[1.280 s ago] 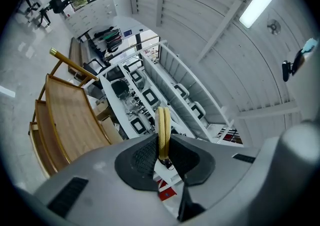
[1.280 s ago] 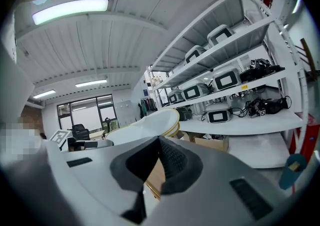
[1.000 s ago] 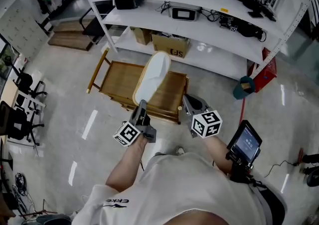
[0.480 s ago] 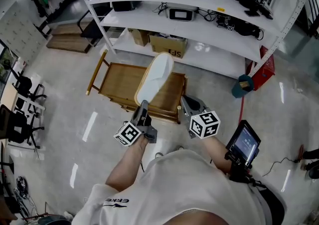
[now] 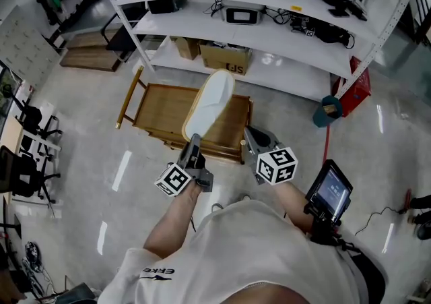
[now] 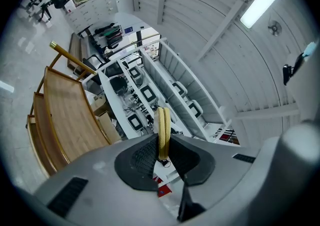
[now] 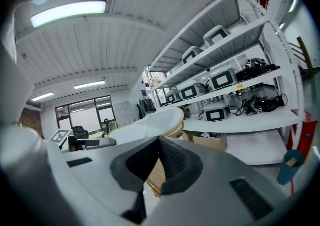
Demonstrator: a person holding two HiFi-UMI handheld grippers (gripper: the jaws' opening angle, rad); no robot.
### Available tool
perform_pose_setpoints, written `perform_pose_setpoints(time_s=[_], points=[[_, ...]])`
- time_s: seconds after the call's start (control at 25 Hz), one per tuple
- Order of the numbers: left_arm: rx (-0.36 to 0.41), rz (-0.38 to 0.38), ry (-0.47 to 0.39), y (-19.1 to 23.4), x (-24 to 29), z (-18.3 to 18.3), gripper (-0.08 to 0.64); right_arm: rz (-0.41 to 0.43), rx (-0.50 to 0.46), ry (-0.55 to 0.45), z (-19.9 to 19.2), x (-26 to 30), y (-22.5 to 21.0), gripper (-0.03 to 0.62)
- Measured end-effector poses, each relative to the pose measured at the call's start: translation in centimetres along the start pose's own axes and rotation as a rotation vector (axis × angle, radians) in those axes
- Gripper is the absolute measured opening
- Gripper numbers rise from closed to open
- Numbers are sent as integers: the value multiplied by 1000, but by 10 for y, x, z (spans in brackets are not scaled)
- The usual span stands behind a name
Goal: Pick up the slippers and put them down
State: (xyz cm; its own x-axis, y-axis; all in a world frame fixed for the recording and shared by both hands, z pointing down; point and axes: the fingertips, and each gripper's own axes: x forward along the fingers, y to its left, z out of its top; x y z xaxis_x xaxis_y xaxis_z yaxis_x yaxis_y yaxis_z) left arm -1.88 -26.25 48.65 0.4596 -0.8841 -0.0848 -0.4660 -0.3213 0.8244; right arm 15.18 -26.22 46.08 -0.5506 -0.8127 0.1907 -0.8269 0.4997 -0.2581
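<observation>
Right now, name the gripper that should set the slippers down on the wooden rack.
Left. The left gripper is clamped on the slippers, holding them over the wooden rack. The right gripper holds nothing, its jaws together beside it.

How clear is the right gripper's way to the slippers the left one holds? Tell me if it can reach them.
Probably yes: the slippers stand clamped in the left gripper, and the right gripper sits beside them with open air between. Its jaws look shut, so open them.
</observation>
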Motion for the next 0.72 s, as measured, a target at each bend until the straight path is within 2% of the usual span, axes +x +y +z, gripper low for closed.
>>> perform_pose_setpoints(time_s=[0.72], points=[[-34, 9, 63, 16, 17, -18, 55, -51, 6, 17, -5, 2, -22, 0]])
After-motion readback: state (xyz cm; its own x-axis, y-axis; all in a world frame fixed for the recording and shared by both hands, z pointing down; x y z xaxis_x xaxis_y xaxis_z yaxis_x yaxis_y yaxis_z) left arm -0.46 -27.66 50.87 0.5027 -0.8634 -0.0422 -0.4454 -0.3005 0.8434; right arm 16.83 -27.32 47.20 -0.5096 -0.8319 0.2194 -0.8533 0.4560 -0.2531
